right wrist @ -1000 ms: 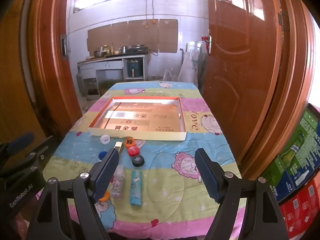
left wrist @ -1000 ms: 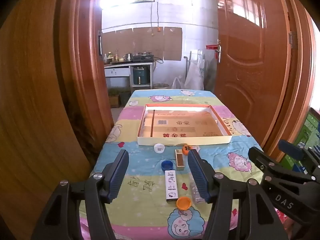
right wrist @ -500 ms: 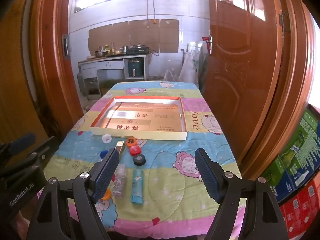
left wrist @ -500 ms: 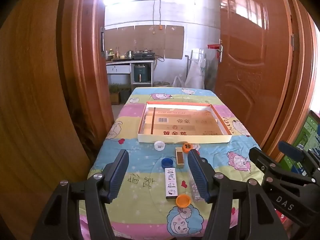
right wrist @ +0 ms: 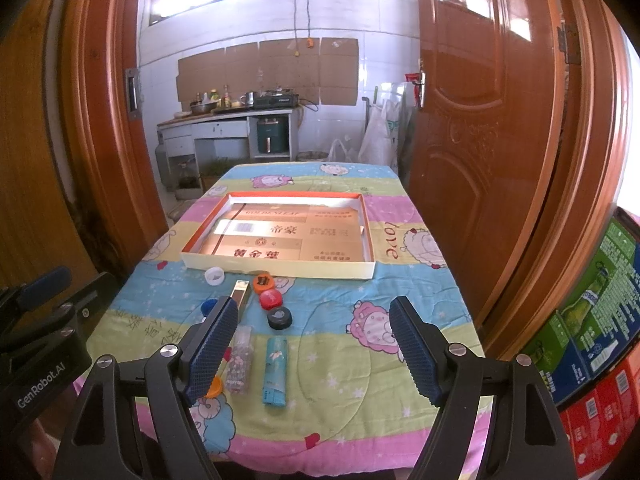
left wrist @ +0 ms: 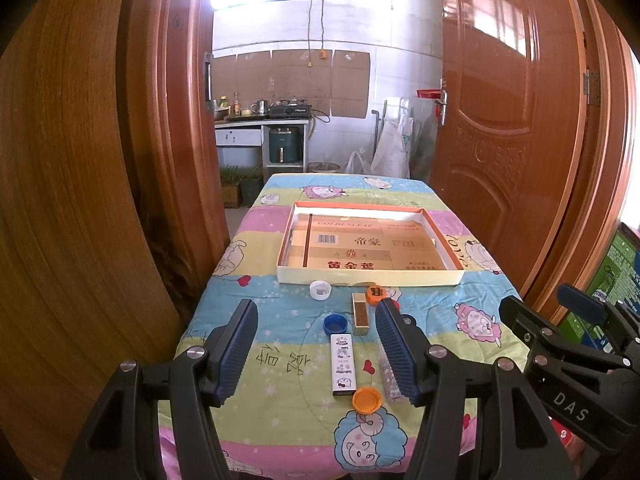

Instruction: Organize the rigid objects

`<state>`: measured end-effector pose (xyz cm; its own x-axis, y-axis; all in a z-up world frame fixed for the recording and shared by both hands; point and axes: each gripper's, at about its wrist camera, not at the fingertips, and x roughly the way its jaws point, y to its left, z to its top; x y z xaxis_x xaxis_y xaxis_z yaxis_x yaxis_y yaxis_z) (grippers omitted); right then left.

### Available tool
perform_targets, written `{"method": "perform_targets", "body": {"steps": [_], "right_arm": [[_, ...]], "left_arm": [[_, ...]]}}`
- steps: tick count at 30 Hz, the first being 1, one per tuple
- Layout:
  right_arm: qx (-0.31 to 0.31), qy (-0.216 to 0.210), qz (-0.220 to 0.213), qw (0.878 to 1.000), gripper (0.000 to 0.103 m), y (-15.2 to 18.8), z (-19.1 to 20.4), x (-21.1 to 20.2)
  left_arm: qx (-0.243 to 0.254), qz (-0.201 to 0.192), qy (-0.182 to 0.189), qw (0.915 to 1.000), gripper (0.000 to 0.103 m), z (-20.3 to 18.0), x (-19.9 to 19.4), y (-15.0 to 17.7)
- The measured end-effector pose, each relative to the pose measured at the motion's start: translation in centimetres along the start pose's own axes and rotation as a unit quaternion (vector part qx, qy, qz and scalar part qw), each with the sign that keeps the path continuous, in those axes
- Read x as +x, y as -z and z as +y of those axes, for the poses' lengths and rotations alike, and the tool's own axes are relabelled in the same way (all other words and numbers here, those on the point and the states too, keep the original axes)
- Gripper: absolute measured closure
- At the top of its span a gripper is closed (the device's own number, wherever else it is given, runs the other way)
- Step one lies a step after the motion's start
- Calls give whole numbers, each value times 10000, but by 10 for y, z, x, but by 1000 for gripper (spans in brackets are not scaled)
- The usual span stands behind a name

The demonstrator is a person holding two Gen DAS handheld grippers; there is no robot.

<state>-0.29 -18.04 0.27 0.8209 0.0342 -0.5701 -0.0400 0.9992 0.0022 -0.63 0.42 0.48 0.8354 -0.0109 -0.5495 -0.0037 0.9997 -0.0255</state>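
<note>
A shallow cardboard box lid [left wrist: 370, 277] [right wrist: 280, 270] lies mid-table. Before it are small items: a white cap [left wrist: 320, 290] [right wrist: 214, 276], an orange cap [left wrist: 375, 294] [right wrist: 263, 282], a gold box [left wrist: 360, 313] [right wrist: 240, 292], a blue cap [left wrist: 335, 324], a white lighter [left wrist: 343, 364], an orange lid [left wrist: 366, 399], a clear glittery lighter [right wrist: 239, 358], a teal lighter [right wrist: 275, 370], a red cap [right wrist: 271, 299] and a black cap [right wrist: 279, 317]. My left gripper [left wrist: 316, 348] and right gripper [right wrist: 310, 350] hover open above the near table edge, holding nothing.
The table wears a cartoon-print cloth [left wrist: 280, 312] and stands in a doorway between wooden door leaves [left wrist: 500, 140] [right wrist: 492, 140]. Printed cartons [right wrist: 592, 320] are stacked at the right. A kitchen counter [right wrist: 228, 120] stands far behind.
Both grippers have drawn back and risen slightly, so the table and items look smaller and lower in the views. Nothing on the table has moved.
</note>
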Motion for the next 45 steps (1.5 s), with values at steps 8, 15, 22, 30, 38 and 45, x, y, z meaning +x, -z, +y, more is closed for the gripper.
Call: {"method": "perform_targets", "body": {"steps": [8, 15, 22, 30, 38, 45], "right_arm": [[2, -6, 7, 10000, 24, 1, 3, -1], [5, -15, 13, 10000, 24, 1, 3, -1], [4, -19, 16, 10000, 24, 1, 3, -1], [6, -17, 18, 10000, 24, 1, 3, -1], [13, -24, 21, 10000, 24, 1, 3, -2], [17, -26, 23, 10000, 24, 1, 3, -2]], "left_arm": [[-7, 5, -3, 10000, 41, 0, -1, 0], [-15, 11, -2, 10000, 41, 0, 0, 0], [-24, 11, 0, 10000, 41, 1, 0, 1], [-27, -2, -4, 10000, 41, 1, 0, 1], [-29, 4, -4, 10000, 41, 1, -1, 1], [-32, 8, 3, 10000, 41, 1, -1, 1]]}}
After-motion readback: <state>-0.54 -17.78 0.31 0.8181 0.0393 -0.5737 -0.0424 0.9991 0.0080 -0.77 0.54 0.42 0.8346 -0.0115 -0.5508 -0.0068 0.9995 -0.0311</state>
